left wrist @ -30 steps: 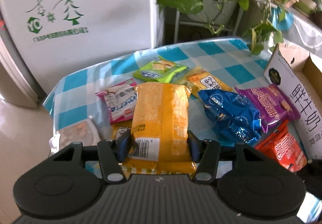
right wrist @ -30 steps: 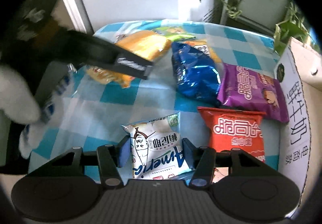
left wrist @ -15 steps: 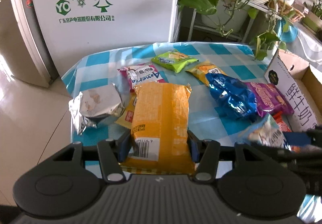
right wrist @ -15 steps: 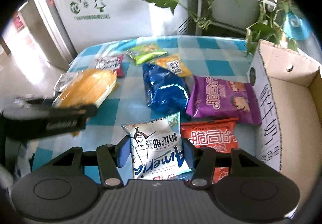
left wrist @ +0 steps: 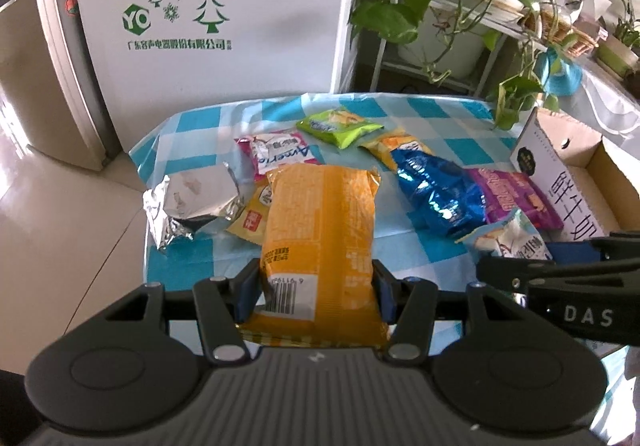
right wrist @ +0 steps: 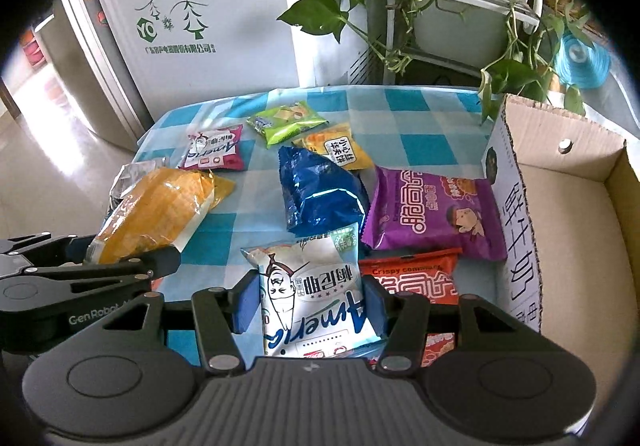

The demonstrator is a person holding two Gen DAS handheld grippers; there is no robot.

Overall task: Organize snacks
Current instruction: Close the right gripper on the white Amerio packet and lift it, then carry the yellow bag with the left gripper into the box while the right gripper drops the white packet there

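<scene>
Both packets are up off the table now! A second ago the left wrist view sat low over the spread; now the checked tablecloth has dropped away beyond the fingertips. That reads as the carry phase, with the cardboard box off to the right of both sets of fingers as the likely drop spot.

The left gripper is clamped on the orange packet, pads squeezing its barcode end, the rest jutting forward past the tips. It looks puffy and crinkled. The right gripper pinches the white packet, glossy, with a cartoon face printed upside down. Beyond its fingertips lie the blue bag and purple packet, not yet sorted.
</scene>
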